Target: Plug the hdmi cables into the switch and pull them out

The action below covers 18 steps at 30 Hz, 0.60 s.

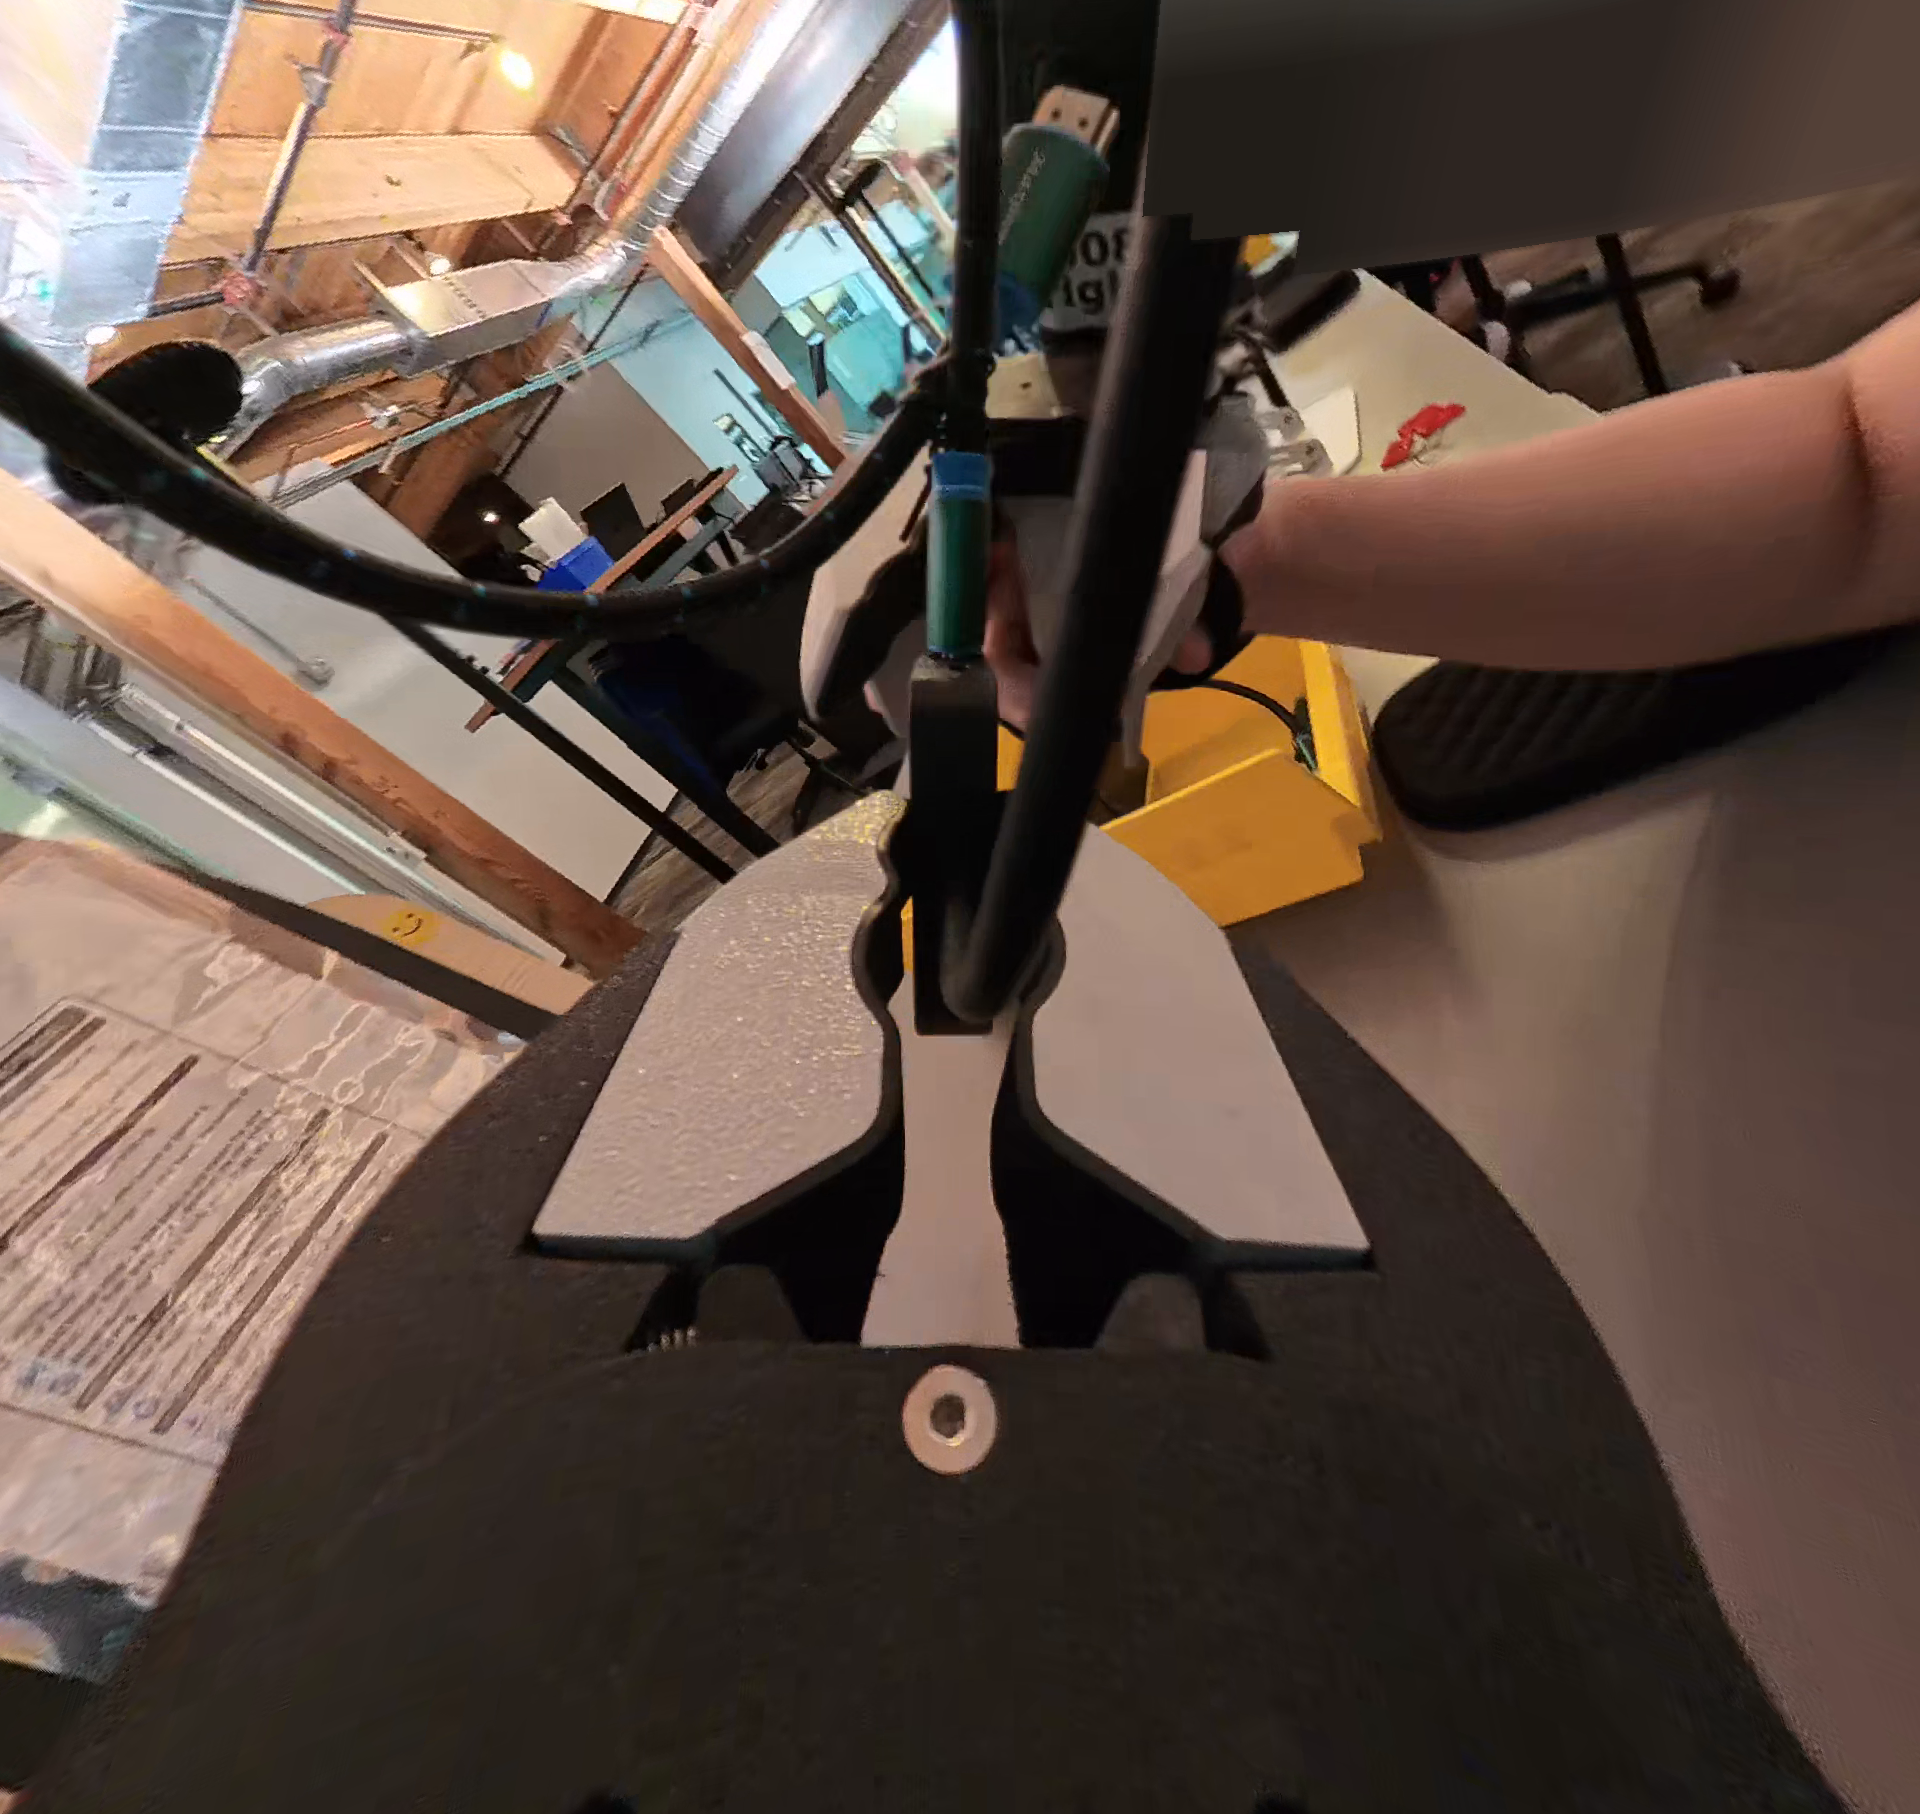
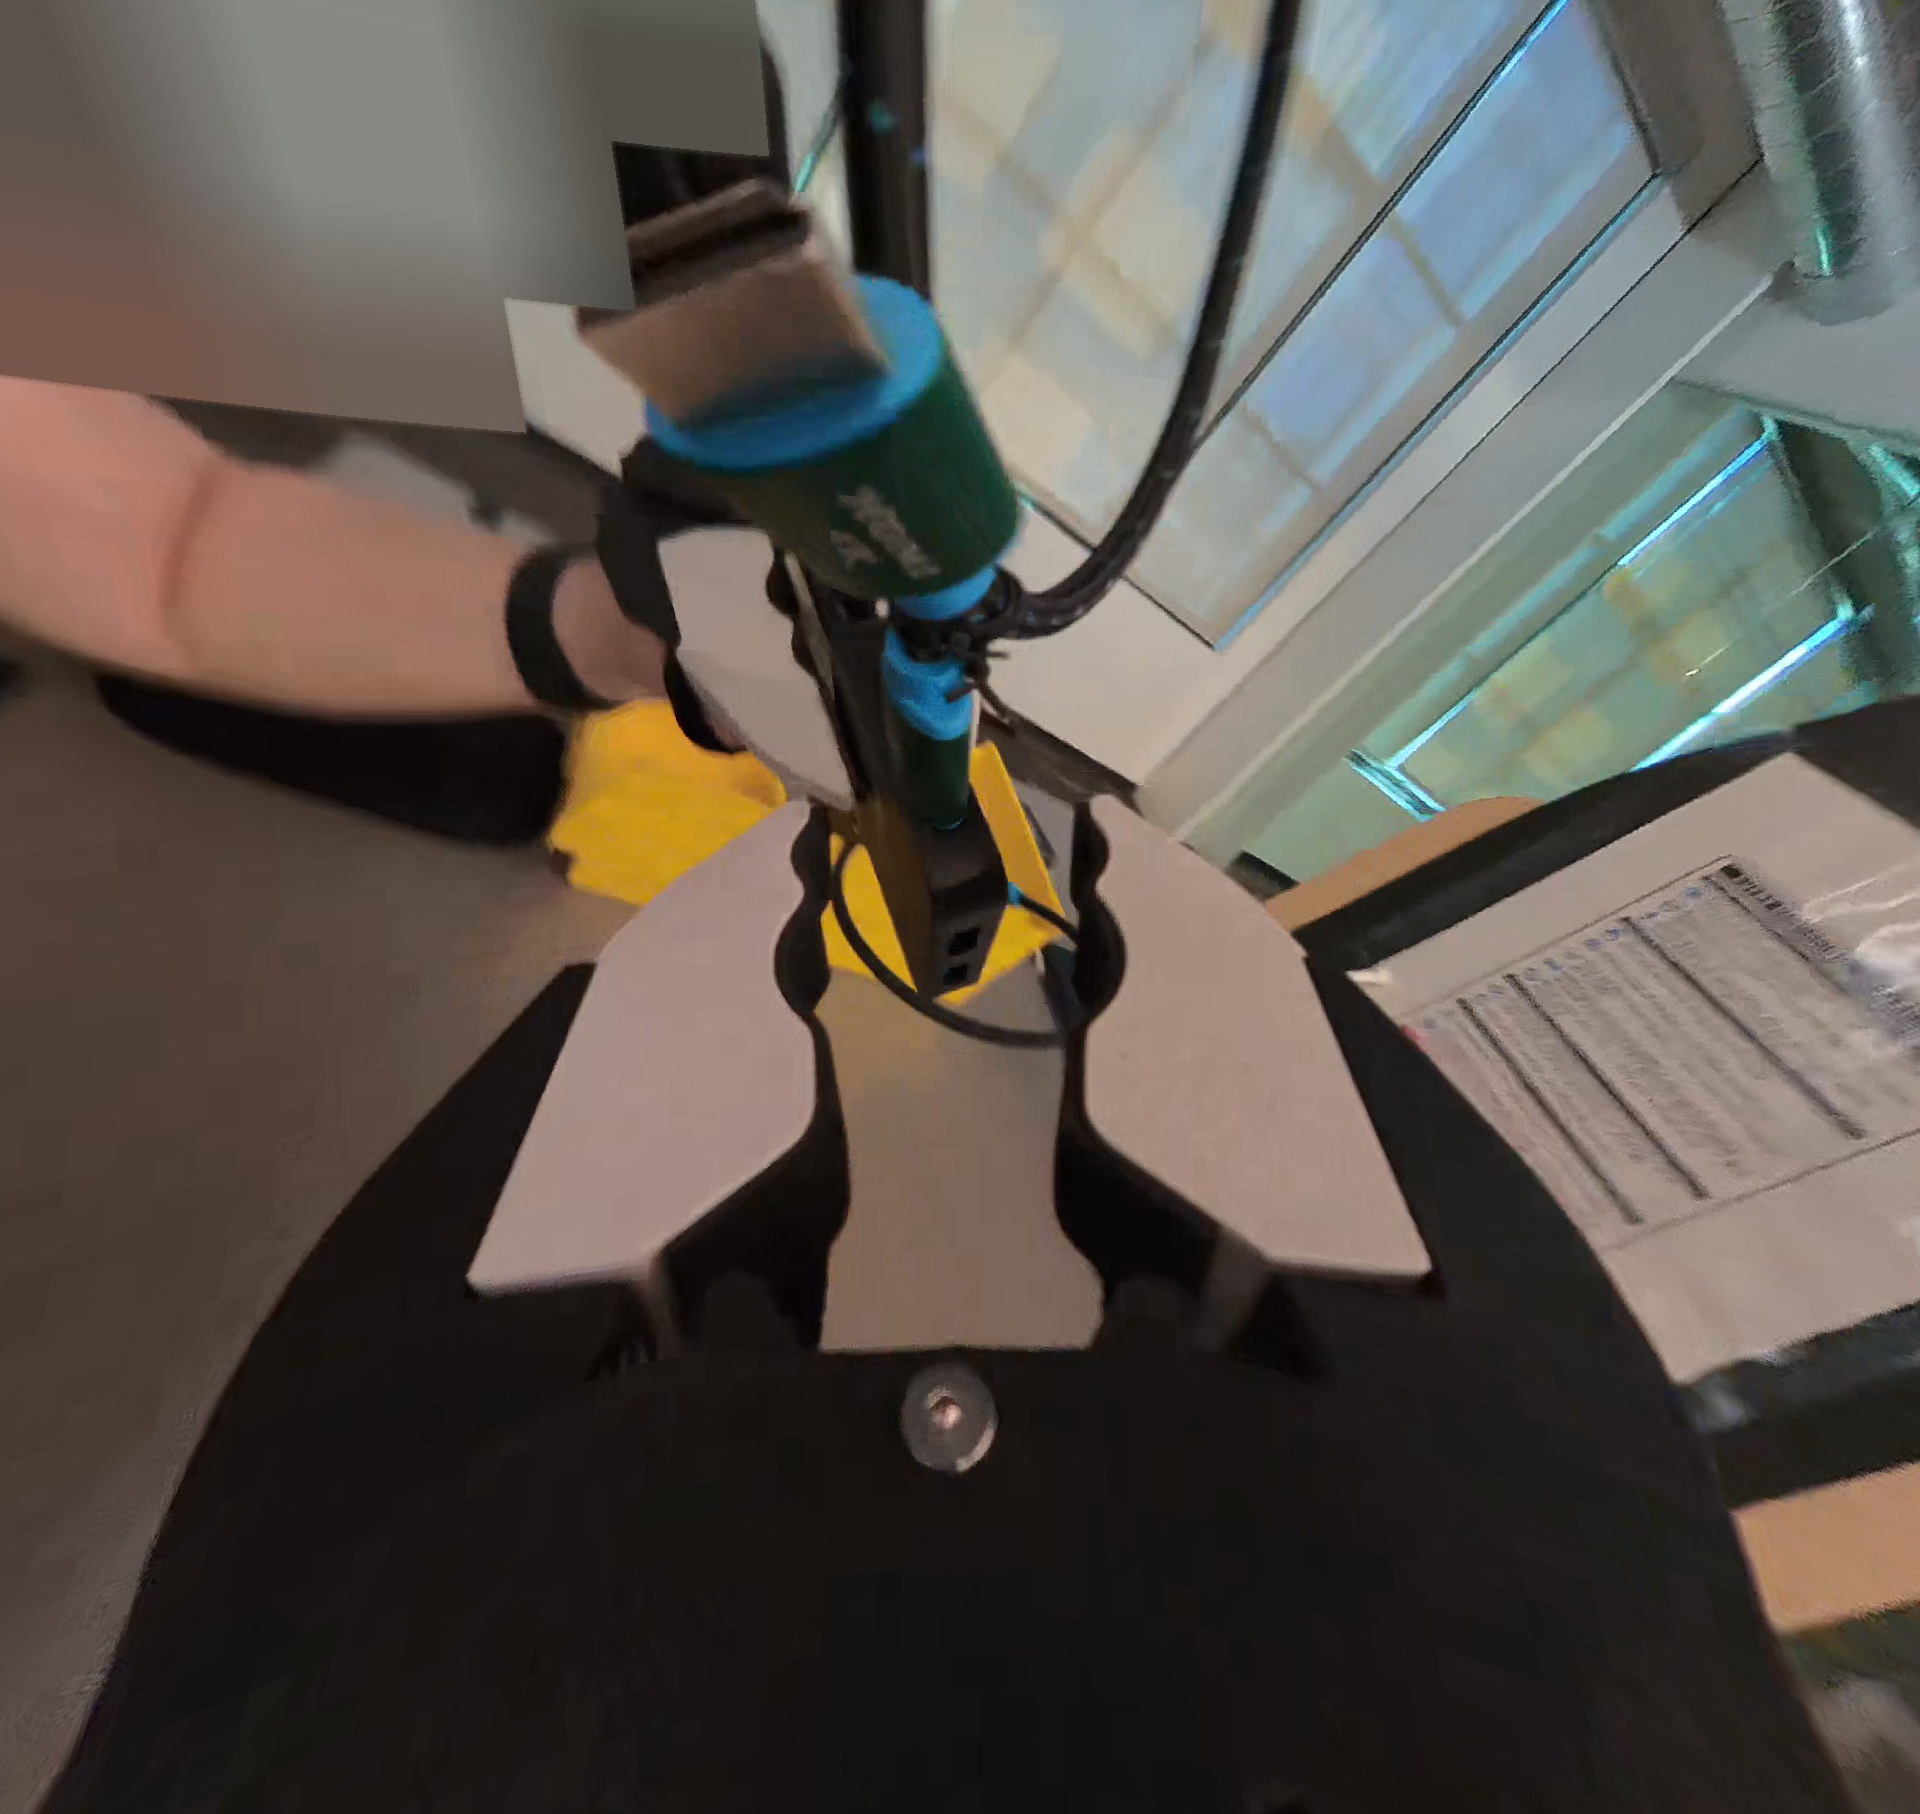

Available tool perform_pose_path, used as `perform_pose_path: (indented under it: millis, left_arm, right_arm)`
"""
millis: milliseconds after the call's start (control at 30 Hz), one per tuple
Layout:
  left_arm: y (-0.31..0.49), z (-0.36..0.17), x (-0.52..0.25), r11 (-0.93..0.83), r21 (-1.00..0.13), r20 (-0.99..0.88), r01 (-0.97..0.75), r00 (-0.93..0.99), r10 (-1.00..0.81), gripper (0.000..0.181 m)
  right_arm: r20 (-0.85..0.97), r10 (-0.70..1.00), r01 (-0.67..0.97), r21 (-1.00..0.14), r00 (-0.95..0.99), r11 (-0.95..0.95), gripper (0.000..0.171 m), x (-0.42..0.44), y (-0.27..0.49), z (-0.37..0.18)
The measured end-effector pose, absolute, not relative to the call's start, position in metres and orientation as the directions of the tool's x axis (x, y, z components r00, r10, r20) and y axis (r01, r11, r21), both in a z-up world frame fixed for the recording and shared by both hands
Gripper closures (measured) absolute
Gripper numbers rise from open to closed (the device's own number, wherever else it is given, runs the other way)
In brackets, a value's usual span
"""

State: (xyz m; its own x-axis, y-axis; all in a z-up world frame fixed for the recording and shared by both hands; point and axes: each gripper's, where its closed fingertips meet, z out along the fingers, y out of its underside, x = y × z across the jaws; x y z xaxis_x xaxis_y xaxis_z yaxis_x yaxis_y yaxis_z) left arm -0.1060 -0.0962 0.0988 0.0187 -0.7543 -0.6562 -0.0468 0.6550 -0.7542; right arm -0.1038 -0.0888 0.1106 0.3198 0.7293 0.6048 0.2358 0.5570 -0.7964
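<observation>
Overhead, wooden ceiling beams (image 1: pixel 436 91) and a silver duct (image 1: pixel 343 362) fill the left wrist view, and large window panes (image 2: pixel 1382 330) fill the right wrist view. A yellow bin (image 1: pixel 1236 798) sits below both tools, on a pale table (image 1: pixel 1558 1037).

The left gripper (image 1: pixel 961 985) has its fingers pressed in on the lower end of the switch (image 1: pixel 951 829), a small black box held upright, with a thick black cable (image 1: pixel 1081 621) caught in the same grip beside it. One hdmi plug (image 1: pixel 954 569), green-bodied with a blue collar, is seated in the top of the switch, its braided black cable (image 1: pixel 312 559) looping off to the left.

The right gripper (image 2: pixel 945 943) stands with its fingers well apart, holding nothing; the switch (image 2: pixel 961 917) lies just ahead of the gap, not touched by either finger. A thin black wire (image 2: pixel 977 1032) crosses between the fingertips.

A second hdmi plug (image 2: pixel 862 445), with the same green body and blue ends, hangs free above the switch with its bare metal tip pointing up and away. In the right wrist view it is blurred, so I cannot tell whether anything supports it beyond its own cable (image 2: pixel 1174 476).

A person's forearm (image 1: pixel 1558 538) reaches in to the far gripper in each view.
</observation>
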Motion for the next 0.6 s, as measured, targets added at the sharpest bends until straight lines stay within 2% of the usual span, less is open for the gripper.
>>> perform_pose_path:
  millis: [33,67,100,133,400,600]
  left_arm:
    - [-0.099,0.096,-0.105,0.666,-0.744,-0.667,-0.054,0.003,-0.745,0.167]
    - [-0.101,0.094,-0.104,0.681,-0.729,-0.682,-0.060,-0.007,-0.731,0.167]
    - [-0.102,0.092,-0.104,0.700,-0.711,-0.701,-0.067,-0.017,-0.713,0.167]
    - [-0.102,0.089,-0.105,0.716,-0.693,-0.717,-0.080,-0.022,-0.697,0.167]
    - [-0.103,0.082,-0.100,0.827,-0.555,-0.831,-0.088,0.029,-0.555,0.164]
    - [-0.097,0.074,-0.099,0.849,-0.508,-0.859,-0.145,0.009,-0.512,0.167]
  right_arm:
    - [0.663,0.684,0.296,-0.748,0.304,0.593,0.132,-0.105,-0.088,0.105]
    - [0.719,0.641,0.342,-0.693,0.268,0.634,0.150,-0.106,-0.090,0.099]
    - [0.747,0.618,0.352,-0.662,0.245,0.662,0.149,-0.107,-0.093,0.096]
    - [0.758,0.615,0.363,-0.648,0.218,0.670,0.155,-0.108,-0.095,0.093]
    - [0.882,0.448,0.416,-0.465,0.144,0.782,0.156,-0.111,-0.096,0.085]
    - [0.902,0.413,0.425,-0.424,0.124,0.800,0.156,-0.110,-0.090,0.078]
